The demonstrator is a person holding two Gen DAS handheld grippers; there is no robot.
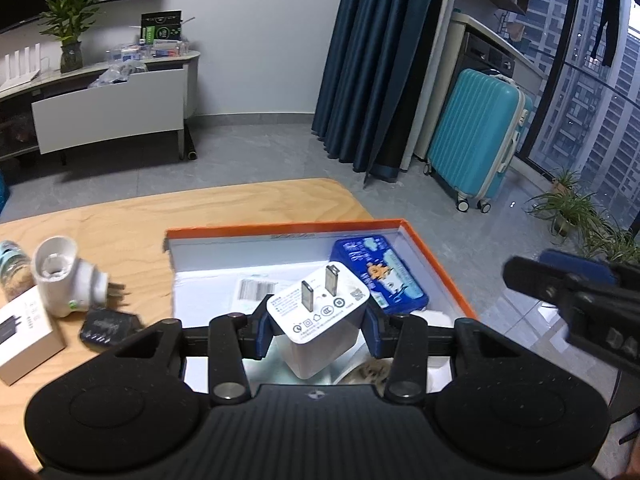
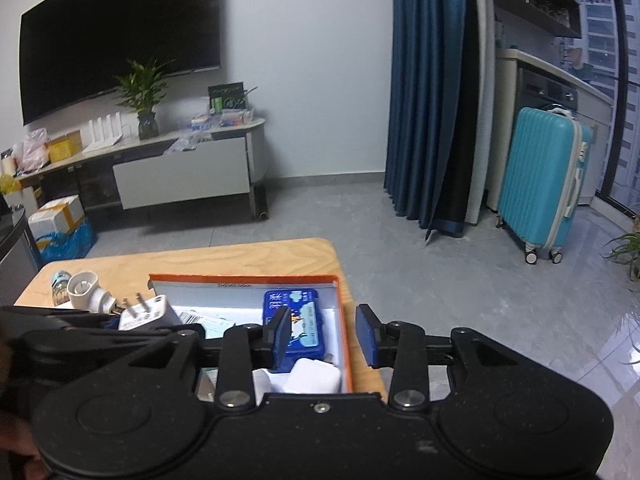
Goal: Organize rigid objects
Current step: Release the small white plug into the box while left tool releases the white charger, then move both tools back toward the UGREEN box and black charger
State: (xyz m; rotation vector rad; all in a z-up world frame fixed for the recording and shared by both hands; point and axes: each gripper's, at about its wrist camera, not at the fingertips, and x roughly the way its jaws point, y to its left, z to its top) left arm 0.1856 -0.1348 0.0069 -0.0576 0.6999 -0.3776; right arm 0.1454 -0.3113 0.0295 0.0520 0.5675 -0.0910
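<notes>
While its blue pads press on either side of a white plug-in charger (image 1: pixel 316 320), the left gripper (image 1: pixel 318 330) holds that charger over the orange-rimmed box (image 1: pixel 436 256), the two metal prongs (image 1: pixel 318 290) pointing up and away from the camera and the printed label face uppermost; the same charger (image 2: pixel 146 312) shows at the left edge of the right wrist view, clamped in the black arms of the left gripper just beyond the box's near-left corner. The right gripper (image 2: pixel 324 338) hangs above the box's right wall with its jaws apart and nothing between them; one blue pad (image 2: pixel 282 334) sits over the box interior, the other beyond the orange rim (image 2: pixel 346 328) over the wooden table (image 2: pixel 240 258). Inside the box lie a blue tin with a cartoon print (image 1: pixel 380 272), flat against the far right side, a barcode label (image 1: pixel 252 290) on the white floor, and a second white adapter (image 2: pixel 314 378) near the front right corner. On the table left of the box stand a white round-headed plug adapter (image 1: pixel 66 276) lying on its side, a small black device (image 1: pixel 106 328) beside it, a white carton (image 1: pixel 26 340) at the near left, and a bottle (image 1: pixel 12 268) at the frame edge, blurred. Behind, a teal suitcase (image 2: pixel 542 178) stands by dark blue curtains (image 2: pixel 428 92).
</notes>
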